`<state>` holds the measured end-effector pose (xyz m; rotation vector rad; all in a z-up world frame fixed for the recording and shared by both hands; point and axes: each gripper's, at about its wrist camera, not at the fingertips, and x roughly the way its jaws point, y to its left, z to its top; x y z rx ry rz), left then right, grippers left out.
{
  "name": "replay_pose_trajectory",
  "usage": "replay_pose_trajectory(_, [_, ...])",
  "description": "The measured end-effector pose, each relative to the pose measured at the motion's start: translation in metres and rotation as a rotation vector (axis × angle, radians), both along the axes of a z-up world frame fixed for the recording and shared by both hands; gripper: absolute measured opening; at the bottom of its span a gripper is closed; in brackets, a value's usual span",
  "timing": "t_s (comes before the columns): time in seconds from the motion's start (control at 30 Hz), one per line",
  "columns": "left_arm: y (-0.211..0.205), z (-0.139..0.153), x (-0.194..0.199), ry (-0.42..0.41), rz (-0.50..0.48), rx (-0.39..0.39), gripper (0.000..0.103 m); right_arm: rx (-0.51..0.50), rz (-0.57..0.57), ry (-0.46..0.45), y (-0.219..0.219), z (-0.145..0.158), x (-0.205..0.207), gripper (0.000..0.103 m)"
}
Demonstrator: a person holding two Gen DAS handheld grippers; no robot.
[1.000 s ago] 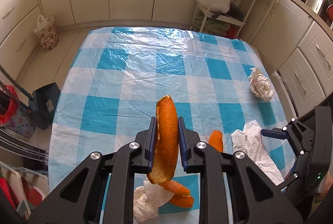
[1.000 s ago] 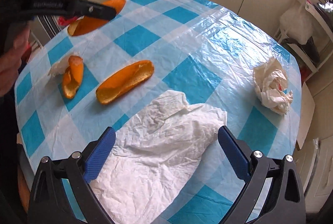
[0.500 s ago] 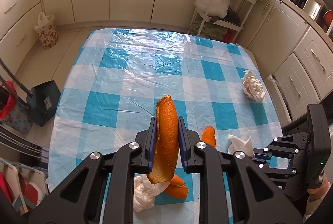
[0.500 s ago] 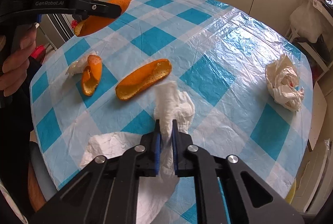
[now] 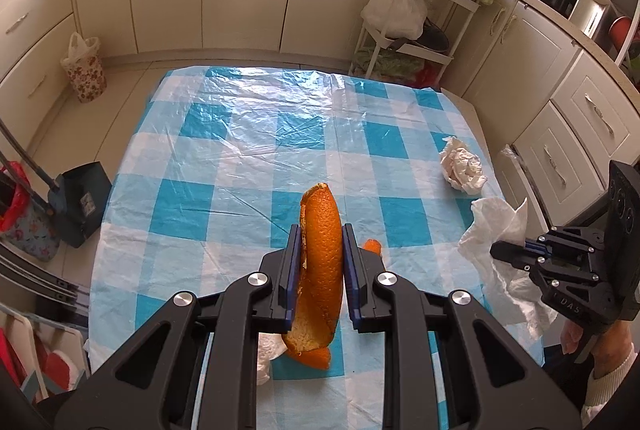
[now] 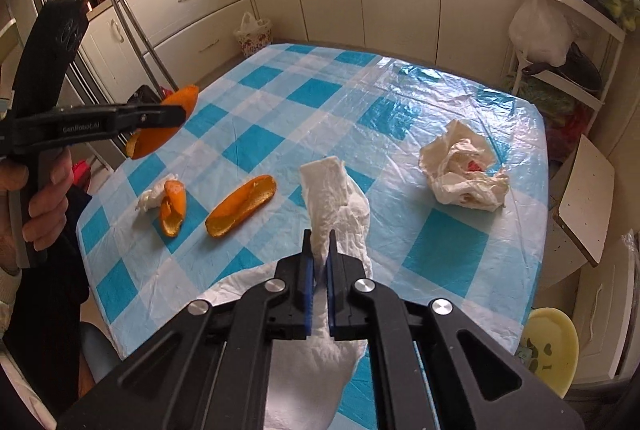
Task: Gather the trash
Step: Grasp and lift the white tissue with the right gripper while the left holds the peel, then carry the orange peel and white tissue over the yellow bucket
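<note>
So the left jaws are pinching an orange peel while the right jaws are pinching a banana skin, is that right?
Not quite. The left gripper does pinch an orange peel, but the right gripper is shut on a white paper napkin, not a banana skin. The right wrist view shows the crinkled napkin rising from between its jaws.

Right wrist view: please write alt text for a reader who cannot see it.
The right gripper is shut on a white paper napkin, lifting it off a table with a blue-and-white checked cloth. On the cloth lie two orange peels, a small tissue wad and a crumpled tissue. At left, the left gripper holds another peel.
</note>
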<state>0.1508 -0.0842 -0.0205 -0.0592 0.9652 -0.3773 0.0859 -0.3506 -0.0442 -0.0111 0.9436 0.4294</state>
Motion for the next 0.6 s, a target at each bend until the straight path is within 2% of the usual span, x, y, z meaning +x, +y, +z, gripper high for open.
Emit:
replay_pose_trajectory(0.4, [-0.049,0.006,-0.018,-0.013,-0.085,-0.017,0.019,0.134,-0.120,-0.092,-0.048,0.030,-0.008,0.006])
replay_pose_trajectory(0.6, [-0.078,0.008,-0.028,-0.014,-0.131,-0.038,0.019,0.168,-0.198,-0.125,-0.076,0.039,-0.011,0.006])
